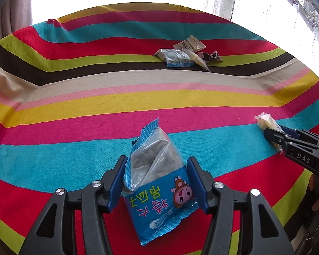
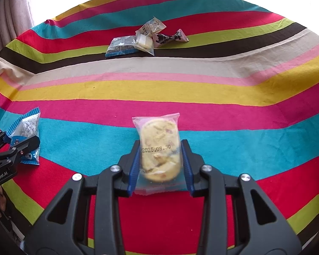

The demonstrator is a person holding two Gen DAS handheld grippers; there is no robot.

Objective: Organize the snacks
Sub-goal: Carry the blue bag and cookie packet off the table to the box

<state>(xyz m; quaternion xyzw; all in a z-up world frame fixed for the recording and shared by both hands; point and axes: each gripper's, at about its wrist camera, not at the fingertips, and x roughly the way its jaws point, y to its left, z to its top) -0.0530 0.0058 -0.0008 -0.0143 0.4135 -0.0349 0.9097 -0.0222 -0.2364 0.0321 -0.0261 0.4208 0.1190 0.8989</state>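
In the left wrist view, the left gripper (image 1: pixel 156 176) fills the lower middle of the frame, and its blue-padded fingers (image 1: pixel 117 182) are closed against both sides of a blue snack packet (image 1: pixel 157 182). The packet stands tilted between them, its clear upper half and crimped top edge reaching above the fingertips, its printed lower half with a pink cartoon figure running down below the pads. Its bottom corner lies over the red stripe of the striped cloth (image 1: pixel 74 106) that covers the surface.

In the right wrist view, the right gripper (image 2: pixel 160 161) sits in the lower middle, with its fingers (image 2: pixel 134 165) pressed on the sides of a clear cookie packet (image 2: pixel 159 150). The pale round cookie lies lengthwise between the pads, a stamped date across its front, and the packet's upper seal stands clear of the fingertips.

At the upper middle of both frames a small pile of snacks (image 2: pixel 144 38) rests on the dark stripe, well apart from both grippers: a blue-edged packet, a clear wrapper with something pale inside, a printed white one and a black-and-white twist-end sweet, touching or overlapping one another. Their print is too small to read.

Each gripper shows at the other view's edge, cut off by the frame. At the right edge of the left view only one end of the cookie packet shows beyond the dark fingers. The window behind the surface is washed out to white.
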